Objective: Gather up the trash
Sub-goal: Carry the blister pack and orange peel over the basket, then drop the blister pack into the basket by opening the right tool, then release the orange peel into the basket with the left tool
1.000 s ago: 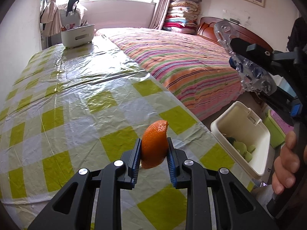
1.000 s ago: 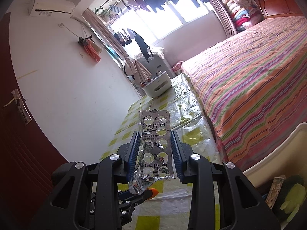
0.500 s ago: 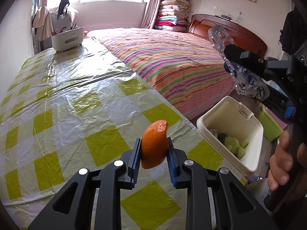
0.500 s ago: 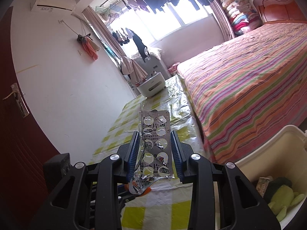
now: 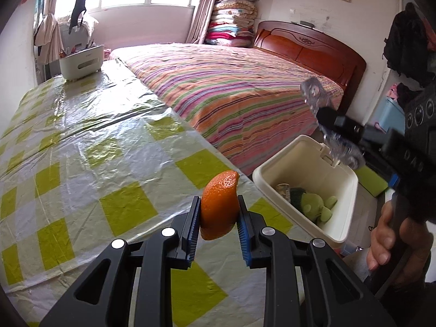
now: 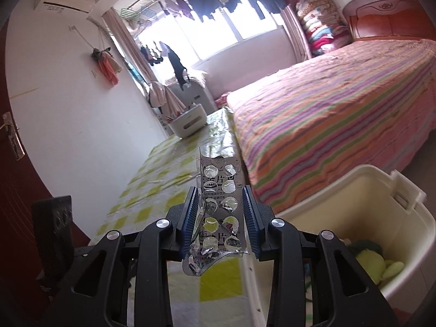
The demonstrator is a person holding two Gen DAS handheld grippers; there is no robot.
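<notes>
Right gripper (image 6: 220, 219) is clamping an empty blister pack (image 6: 219, 215) upright, hanging above the bench (image 6: 163, 179) edge, white bin (image 6: 381, 212) sitting lower right.

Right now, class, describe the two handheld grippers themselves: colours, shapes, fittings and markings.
The left gripper and the right gripper match: glossy black plastic linkage arms with triangular cut-outs, round silver bolt heads at the pivots, and blue ribbed finger pads. The right gripper's black body bears pale embossed lettering. The bare right hand shows no sleeve.

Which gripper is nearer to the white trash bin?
Right gripper, holding the blister pack above the trash bin. Left gripper holds orange peel over the table.
</notes>
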